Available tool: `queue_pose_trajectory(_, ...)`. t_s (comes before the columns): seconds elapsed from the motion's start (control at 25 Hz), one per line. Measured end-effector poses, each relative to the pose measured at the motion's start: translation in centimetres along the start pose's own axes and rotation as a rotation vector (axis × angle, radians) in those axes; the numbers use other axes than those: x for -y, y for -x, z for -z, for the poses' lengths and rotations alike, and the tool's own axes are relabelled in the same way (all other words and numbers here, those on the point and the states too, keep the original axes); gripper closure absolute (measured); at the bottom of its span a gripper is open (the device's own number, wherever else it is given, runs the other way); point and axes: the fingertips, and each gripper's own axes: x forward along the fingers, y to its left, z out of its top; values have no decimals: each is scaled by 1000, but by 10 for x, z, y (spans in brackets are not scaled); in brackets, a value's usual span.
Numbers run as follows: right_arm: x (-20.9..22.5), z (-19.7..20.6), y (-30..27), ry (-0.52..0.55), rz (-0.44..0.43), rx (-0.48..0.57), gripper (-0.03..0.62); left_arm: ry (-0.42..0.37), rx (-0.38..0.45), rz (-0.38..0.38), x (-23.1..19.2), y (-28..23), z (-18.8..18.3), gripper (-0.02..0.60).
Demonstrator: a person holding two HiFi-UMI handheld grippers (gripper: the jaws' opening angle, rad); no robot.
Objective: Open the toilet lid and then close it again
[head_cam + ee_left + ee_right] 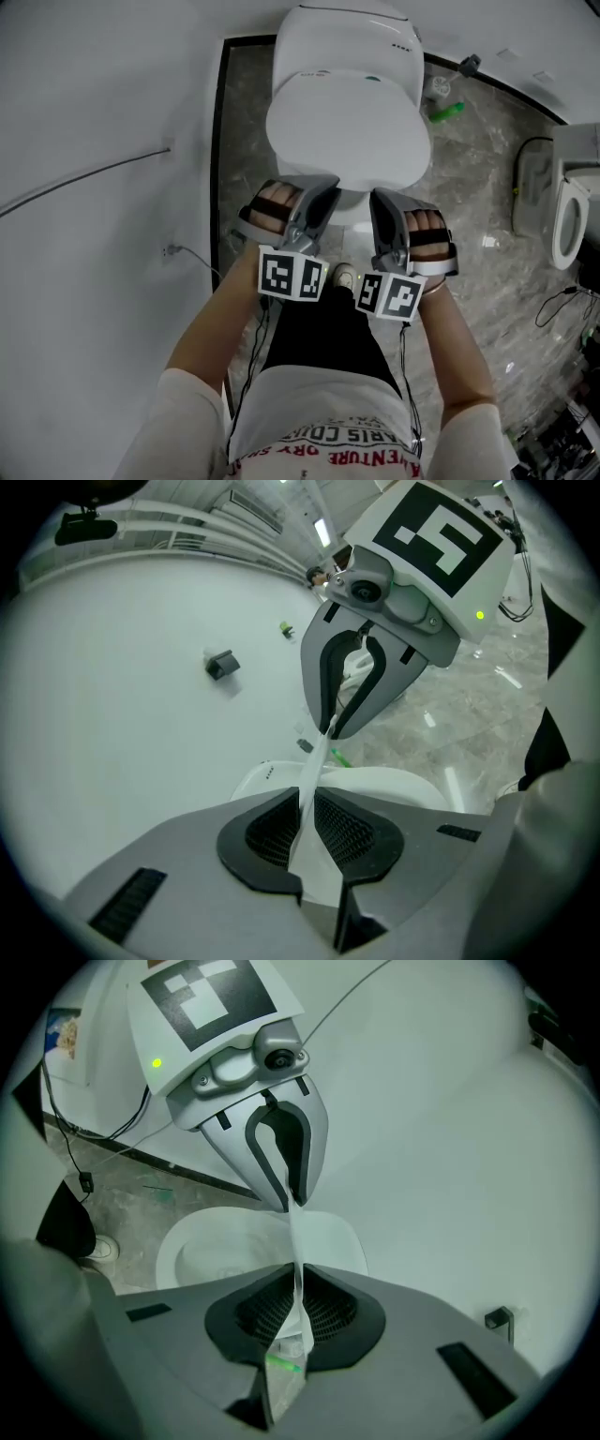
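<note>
The white toilet stands ahead of me, and its lid lies flat and closed over the bowl. Both grippers hang in the air above its front edge, touching neither the lid nor the seat. My left gripper is in the left hand and my right gripper in the right, side by side. In the left gripper view the jaws stand together, with only a thin pale sliver between the black pads. The right gripper view shows the same at its own jaws. Neither gripper holds anything.
A white wall runs along the left with a thin cable on it. A second white fixture stands at the right on the grey marble floor. A green object lies beside the toilet tank. My shoe is below the grippers.
</note>
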Motion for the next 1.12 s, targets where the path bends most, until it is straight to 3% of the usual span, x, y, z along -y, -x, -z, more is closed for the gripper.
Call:
queue_pose_trajectory(0.28,40,-2,-3,-6,-22,-29,563,-19,30,43,-38,-6,-13,530)
queue_pose_trajectory(0.92,138,-5,-28,-43,-127,2,563,-34,-1,79,-128,-37,-30,538)
queue_pose_trajectory(1.12,167,-4,-41,-42,-171,24,565,6,-30,93,-159,-49,-34,538)
